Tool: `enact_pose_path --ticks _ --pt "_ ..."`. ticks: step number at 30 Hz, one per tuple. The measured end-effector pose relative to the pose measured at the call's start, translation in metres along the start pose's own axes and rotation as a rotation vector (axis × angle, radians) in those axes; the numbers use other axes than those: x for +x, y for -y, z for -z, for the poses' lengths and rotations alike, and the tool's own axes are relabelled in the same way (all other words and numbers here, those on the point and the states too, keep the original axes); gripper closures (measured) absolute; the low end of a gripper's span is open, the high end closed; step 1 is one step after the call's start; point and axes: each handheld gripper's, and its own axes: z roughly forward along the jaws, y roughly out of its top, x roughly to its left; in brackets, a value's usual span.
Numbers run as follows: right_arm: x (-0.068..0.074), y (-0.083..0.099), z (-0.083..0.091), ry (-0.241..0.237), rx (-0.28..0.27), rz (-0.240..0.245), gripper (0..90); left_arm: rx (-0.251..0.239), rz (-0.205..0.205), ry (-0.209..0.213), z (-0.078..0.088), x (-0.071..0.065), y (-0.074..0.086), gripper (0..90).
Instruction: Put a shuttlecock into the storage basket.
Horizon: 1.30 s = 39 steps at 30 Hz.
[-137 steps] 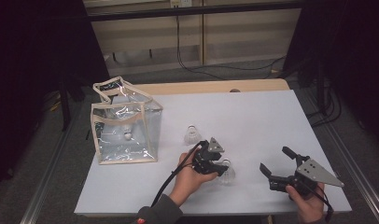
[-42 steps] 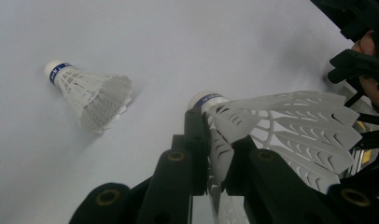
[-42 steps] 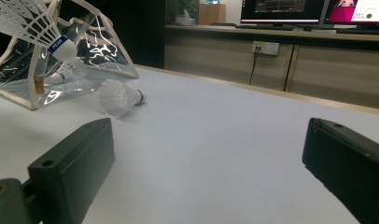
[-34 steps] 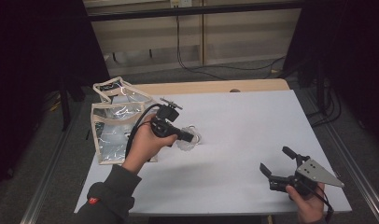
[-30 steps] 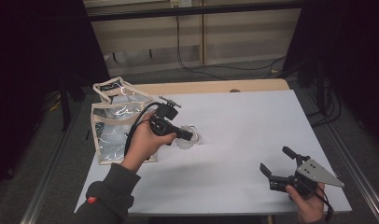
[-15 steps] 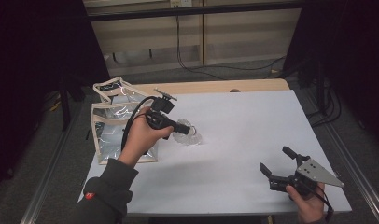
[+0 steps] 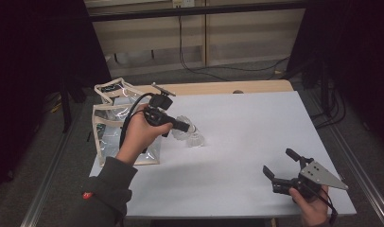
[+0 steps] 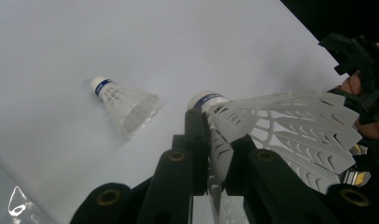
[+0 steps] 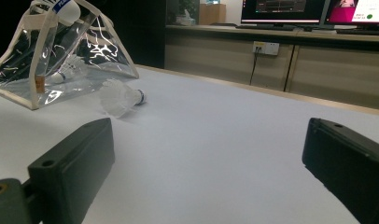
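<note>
My left gripper (image 7: 184, 126) is shut on the feather skirt of a white shuttlecock (image 8: 271, 122) and holds it in the air just right of the clear bag (image 7: 107, 137). A second white shuttlecock (image 7: 196, 140) with a blue band lies on its side on the white table (image 7: 256, 123), right below the held one; it also lies ahead in the left gripper view (image 8: 124, 105) and the right gripper view (image 9: 120, 99). The right gripper (image 7: 283, 166) rests at the table's front right with its jaws wide apart and nothing between them. Another shuttlecock (image 9: 66, 70) lies inside the bag (image 9: 61, 51).
The clear bag stands upright at the table's left edge with its top open. A wooden strip (image 7: 218, 87) runs along the table's far edge, with cables on the floor behind. The right hand's gripper (image 8: 360, 56) sits far off in the left gripper view.
The left gripper has carried a shuttlecock from the table's front middle over to the bag. In the last second it rose slightly. The right gripper has stayed put.
</note>
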Motion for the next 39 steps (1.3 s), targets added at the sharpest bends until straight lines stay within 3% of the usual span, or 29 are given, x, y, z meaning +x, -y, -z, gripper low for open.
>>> enact_pose_path --ticks 39 --pt "-0.001 0.000 0.000 0.000 -0.003 -0.001 2.3 -0.051 0.035 -0.027 0.023 0.007 -0.023 84.1"
